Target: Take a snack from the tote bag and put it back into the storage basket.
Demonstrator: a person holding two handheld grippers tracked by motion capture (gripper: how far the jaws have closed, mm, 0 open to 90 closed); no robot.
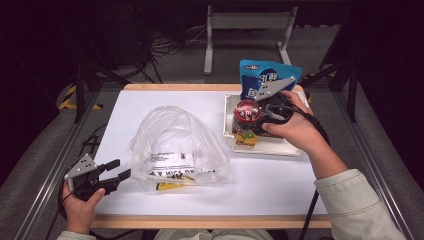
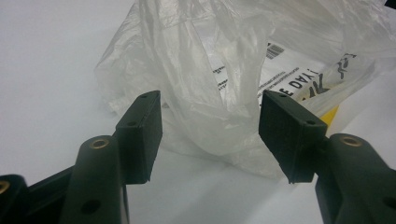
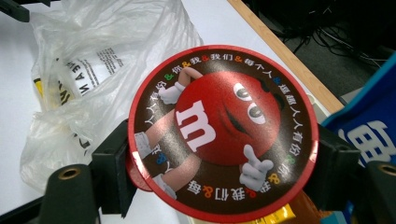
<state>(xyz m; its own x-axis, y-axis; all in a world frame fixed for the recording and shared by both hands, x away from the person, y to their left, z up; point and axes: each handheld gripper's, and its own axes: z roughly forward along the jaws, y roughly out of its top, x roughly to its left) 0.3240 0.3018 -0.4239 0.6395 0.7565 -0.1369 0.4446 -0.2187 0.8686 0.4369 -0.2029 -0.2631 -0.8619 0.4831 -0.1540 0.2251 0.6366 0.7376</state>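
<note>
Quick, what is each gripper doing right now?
Left gripper: open, holding nothing, at the plastic bag.
Right gripper: shut on the M&M's tub.

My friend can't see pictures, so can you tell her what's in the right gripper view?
A round candy tub with a red cartoon candy character on its lid sits between the right gripper's two black fingers, which press its sides. Behind it a crumpled clear plastic bag lies on the white table, and a blue packet shows at the right edge.

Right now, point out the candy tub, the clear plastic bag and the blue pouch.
candy tub point(image 3: 223, 133): right gripper view, middle of its red lid.
clear plastic bag point(image 1: 172, 142): high view, its crumpled middle.
blue pouch point(image 1: 260, 75): high view, its upper front.
</note>
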